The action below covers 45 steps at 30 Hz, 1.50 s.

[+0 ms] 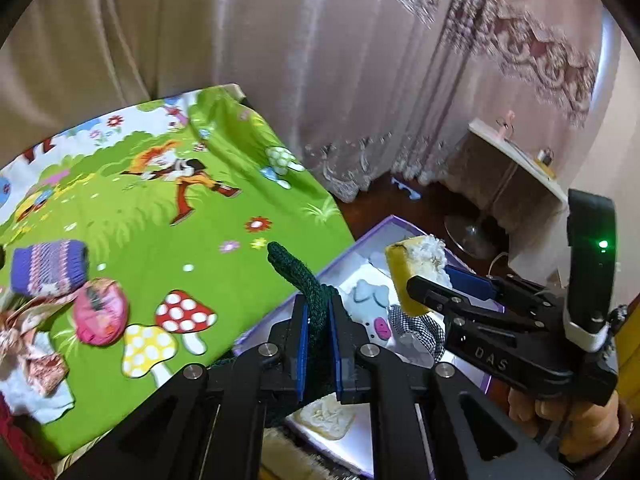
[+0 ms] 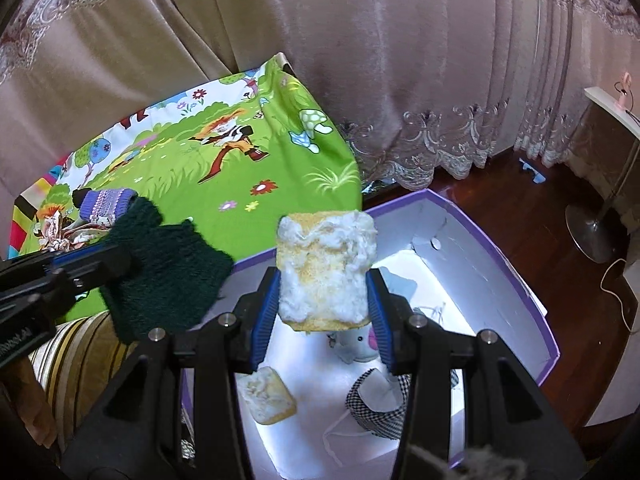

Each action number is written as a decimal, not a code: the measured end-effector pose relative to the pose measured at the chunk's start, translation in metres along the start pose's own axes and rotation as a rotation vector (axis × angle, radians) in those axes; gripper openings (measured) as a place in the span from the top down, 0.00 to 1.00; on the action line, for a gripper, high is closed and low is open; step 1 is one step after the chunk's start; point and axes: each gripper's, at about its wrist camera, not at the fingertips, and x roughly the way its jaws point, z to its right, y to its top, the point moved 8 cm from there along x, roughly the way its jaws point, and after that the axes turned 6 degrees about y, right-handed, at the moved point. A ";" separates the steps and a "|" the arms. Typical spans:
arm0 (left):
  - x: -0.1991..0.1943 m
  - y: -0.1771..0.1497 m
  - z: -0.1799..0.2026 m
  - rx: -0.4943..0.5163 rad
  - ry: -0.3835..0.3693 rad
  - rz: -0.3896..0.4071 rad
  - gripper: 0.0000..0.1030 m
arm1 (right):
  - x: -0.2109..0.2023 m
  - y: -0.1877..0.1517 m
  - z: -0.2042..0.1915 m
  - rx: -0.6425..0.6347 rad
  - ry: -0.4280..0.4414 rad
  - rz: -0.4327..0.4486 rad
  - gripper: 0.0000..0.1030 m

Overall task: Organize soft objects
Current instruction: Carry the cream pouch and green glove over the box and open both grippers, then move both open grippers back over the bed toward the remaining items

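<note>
While the left gripper (image 1: 319, 332) clamps a dark green knit glove (image 2: 168, 268), the right gripper's (image 2: 322, 304) fingers pinch a yellow sponge (image 2: 326, 268) above the purple-rimmed box (image 2: 516, 280).

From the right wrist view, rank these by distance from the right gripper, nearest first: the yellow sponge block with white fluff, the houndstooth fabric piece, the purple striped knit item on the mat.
1. Yellow sponge block with white fluff: clamped in the right gripper.
2. Houndstooth fabric piece: below, on the floor of the purple-edged box.
3. Purple striped knit item: far left on the green cartoon mat.
</note>
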 end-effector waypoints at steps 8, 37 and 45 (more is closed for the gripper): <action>0.031 -0.008 0.016 0.032 -0.020 -0.082 0.85 | 0.005 -0.015 0.011 0.017 -0.002 -0.042 0.53; -0.006 -0.009 -0.113 -0.240 0.147 -0.022 0.55 | 0.017 -0.019 -0.031 -0.062 0.022 -0.111 0.39; -0.032 -0.012 -0.166 -0.304 0.199 0.006 0.55 | 0.024 -0.009 -0.066 -0.120 0.053 -0.111 0.37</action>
